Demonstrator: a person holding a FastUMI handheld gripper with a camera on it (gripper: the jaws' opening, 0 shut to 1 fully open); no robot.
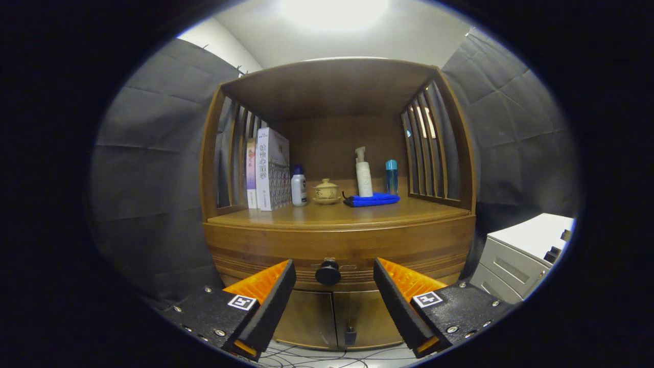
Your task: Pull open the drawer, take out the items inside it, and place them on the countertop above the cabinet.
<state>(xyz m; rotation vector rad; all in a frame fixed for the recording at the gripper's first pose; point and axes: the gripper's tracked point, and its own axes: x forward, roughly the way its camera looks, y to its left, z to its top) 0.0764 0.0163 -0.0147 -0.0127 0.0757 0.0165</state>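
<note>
1. Drawer [286, 255]: it forms the wide curved wooden band under the countertop, and it sits closed, its front flush with the cabinet [337, 240].
2. Its round dark knob [328, 272] is at the middle of the drawer front, straight ahead of the gripper [334, 276] and framed in the gap between the two fingers. How far the knob lies beyond the fingertips cannot be told.
3. The gripper is spread wide; its fingers stand to either side of the knob and hold nothing. Neither finger touches the knob or the drawer front.
4. Each finger body carries a small square black-and-white marker.
5. Below the drawer are two cabinet doors [337, 317], shut, meeting at a centre seam with a small dark pull low down.
6. The countertop [337, 213] lies above the drawer, inside an open wooden shelf bay with slatted sides.
7. On the countertop, toward the back: upright books [268, 171] at the left, a small white bottle [298, 186] just beside them, then a small lidded ceramic cup [326, 191] on a saucer.
8. Further right is a folded blue cloth [372, 200], with a white pump bottle [363, 175] behind it and a slim blue bottle [391, 176] beside that.
9. The front strip of the countertop is bare wood.
10. Off to the right of the cabinet stands a white unit [526, 255]; cables lie on the floor below the doors.
</note>
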